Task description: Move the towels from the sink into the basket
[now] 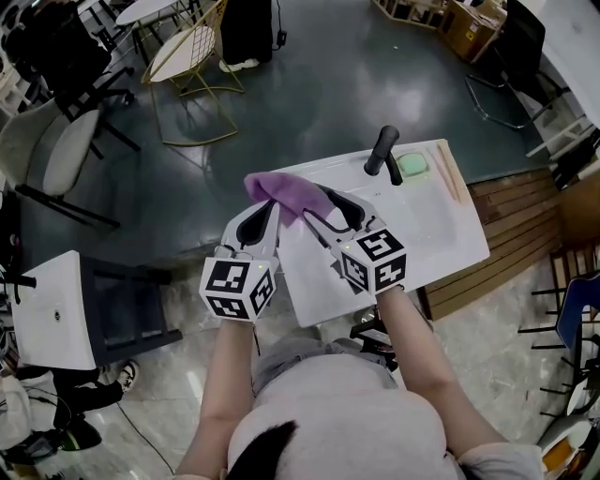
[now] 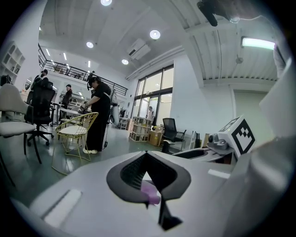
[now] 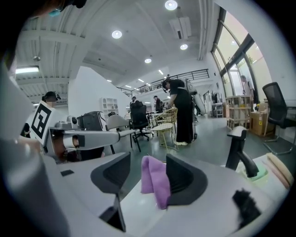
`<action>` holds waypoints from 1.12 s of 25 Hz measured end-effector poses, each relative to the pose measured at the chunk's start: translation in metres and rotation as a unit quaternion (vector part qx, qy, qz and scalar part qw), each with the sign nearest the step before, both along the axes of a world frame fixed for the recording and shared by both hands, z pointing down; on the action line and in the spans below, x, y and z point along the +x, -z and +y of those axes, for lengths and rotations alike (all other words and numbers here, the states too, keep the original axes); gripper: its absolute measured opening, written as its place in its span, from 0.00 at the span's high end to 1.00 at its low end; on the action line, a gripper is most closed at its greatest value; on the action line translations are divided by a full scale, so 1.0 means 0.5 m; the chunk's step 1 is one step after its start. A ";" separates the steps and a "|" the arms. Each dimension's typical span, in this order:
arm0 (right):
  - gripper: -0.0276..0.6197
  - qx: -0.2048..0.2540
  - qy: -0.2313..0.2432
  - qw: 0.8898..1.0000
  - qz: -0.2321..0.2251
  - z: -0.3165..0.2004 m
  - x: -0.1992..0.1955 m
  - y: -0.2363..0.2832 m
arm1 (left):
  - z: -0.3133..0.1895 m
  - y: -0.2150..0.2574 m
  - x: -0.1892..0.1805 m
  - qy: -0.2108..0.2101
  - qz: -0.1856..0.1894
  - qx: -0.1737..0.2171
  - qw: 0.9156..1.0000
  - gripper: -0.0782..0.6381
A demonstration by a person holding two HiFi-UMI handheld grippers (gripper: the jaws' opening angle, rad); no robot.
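Left hand-held gripper (image 1: 271,200), towel (image 2: 151,192) mostly hidden

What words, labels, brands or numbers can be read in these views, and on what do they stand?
No readable text in any view.
Cubes on the left gripper and right gripper: black-and-white square markers only, no letters.
Cardboard boxes on the far floor: any print too small to read.
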State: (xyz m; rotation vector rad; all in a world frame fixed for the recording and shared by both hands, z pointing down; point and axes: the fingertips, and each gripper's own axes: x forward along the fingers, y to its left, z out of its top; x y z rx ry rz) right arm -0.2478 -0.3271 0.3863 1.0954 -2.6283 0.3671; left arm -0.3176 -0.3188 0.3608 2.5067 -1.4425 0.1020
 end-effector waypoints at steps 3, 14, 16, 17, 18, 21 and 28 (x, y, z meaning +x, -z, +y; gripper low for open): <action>0.58 -0.010 0.000 1.000 0.008 -0.017 -0.013 -0.028 | -0.007 -0.018 -0.005 0.000 -0.004 -0.006 1.000 0.88; 0.58 -0.043 -0.002 0.998 0.052 -0.090 -0.062 -0.125 | -0.034 -0.054 -0.031 0.010 -0.004 -0.026 1.000 0.88; 0.58 -0.043 -0.002 0.997 0.063 -0.104 -0.072 -0.142 | -0.040 -0.060 -0.031 0.011 -0.001 -0.029 1.000 0.88; 0.58 -0.044 -0.003 0.997 0.069 -0.110 -0.074 -0.151 | -0.043 -0.062 -0.031 0.012 0.000 -0.031 0.999 0.88; 0.58 -0.046 -0.003 0.996 0.074 -0.116 -0.077 -0.159 | -0.046 -0.064 -0.032 0.012 0.002 -0.032 0.999 0.88; 0.58 -0.051 -0.006 0.995 0.086 -0.134 -0.082 -0.183 | -0.054 -0.070 -0.037 0.013 0.006 -0.035 0.999 0.88; 0.58 -0.067 -0.004 0.991 0.116 -0.162 -0.080 -0.247 | -0.064 -0.088 -0.035 0.009 0.006 -0.043 0.999 0.88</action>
